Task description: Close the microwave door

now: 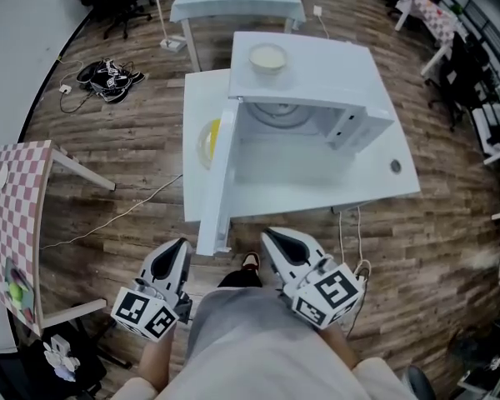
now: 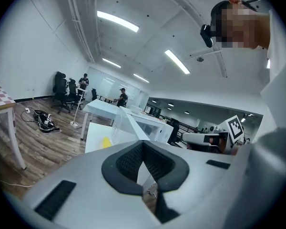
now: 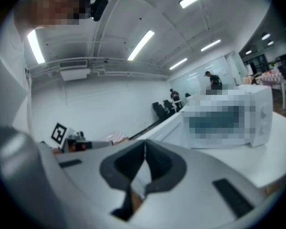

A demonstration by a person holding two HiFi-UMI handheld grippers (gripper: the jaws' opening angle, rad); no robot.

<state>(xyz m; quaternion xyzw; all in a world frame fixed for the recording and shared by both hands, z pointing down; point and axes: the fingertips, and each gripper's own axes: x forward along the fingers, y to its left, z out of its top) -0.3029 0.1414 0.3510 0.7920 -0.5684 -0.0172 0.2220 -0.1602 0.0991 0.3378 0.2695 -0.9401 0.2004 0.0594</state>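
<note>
readable text: none
left cube [image 1: 143,312]: square marker pattern, 7 o'clock, no letters
right cube [image 1: 327,294]: same, 5 o'clock

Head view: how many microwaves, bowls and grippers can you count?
microwave: 1
bowl: 1
grippers: 2 (left gripper, right gripper)
Total: 4
</note>
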